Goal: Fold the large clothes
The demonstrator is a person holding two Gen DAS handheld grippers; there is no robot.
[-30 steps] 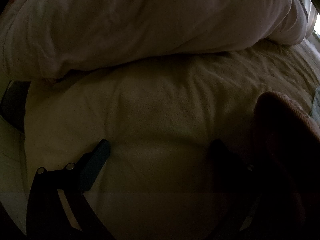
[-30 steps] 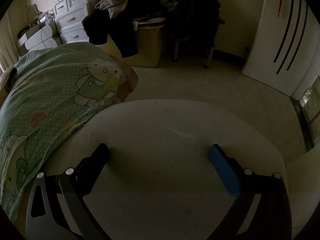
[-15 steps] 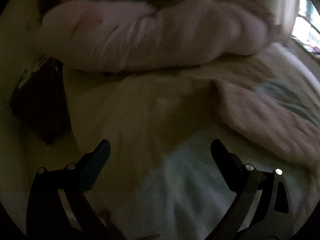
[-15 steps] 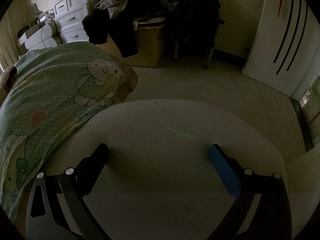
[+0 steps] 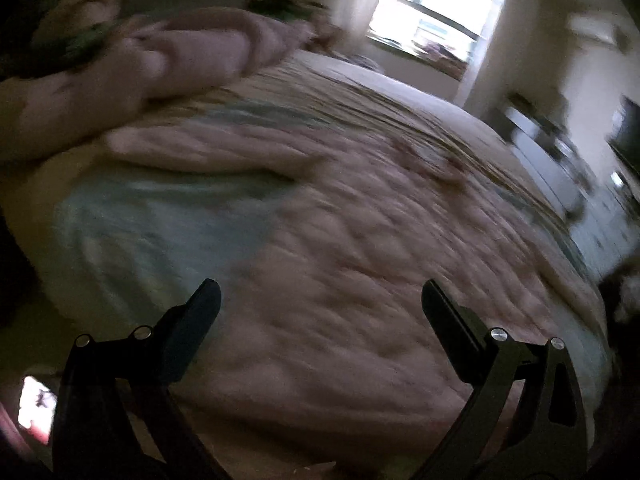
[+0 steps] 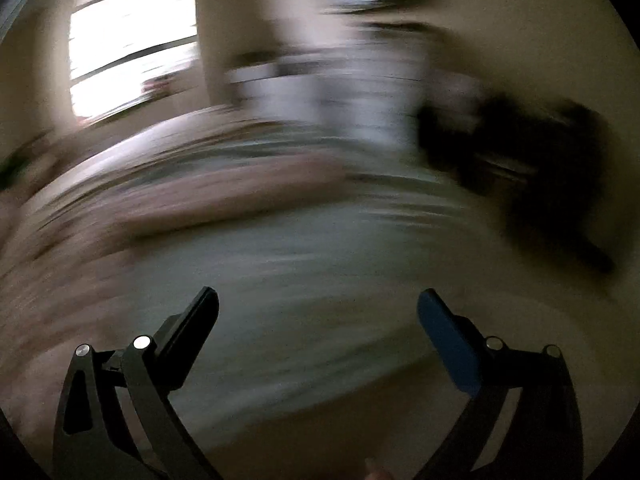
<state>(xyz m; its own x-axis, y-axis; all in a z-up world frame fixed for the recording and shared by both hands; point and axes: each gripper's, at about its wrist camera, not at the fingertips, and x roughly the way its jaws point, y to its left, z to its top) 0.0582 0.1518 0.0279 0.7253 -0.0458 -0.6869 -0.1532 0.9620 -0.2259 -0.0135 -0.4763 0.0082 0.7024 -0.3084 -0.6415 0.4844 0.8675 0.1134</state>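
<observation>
— Pink quilted fabric, the large garment (image 5: 360,264), filled our left view from nine to three o'clock, spread on the bed (image 5: 400,92).
— A second earlier we faced pale bedding and a stool; both cameras had swung.
— Left gripper (image 5: 320,304) and right gripper (image 6: 318,308) fingers were spread, empty. We judged folding hadn't begun.

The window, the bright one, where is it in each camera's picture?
Left wrist view: the window is at the top, right of centre, beyond the far edge of the bed.
Right wrist view: the window is at the upper left, blurred.
Shared landmark: the pinkish quilt spread on the bed lies below the window in both.
</observation>
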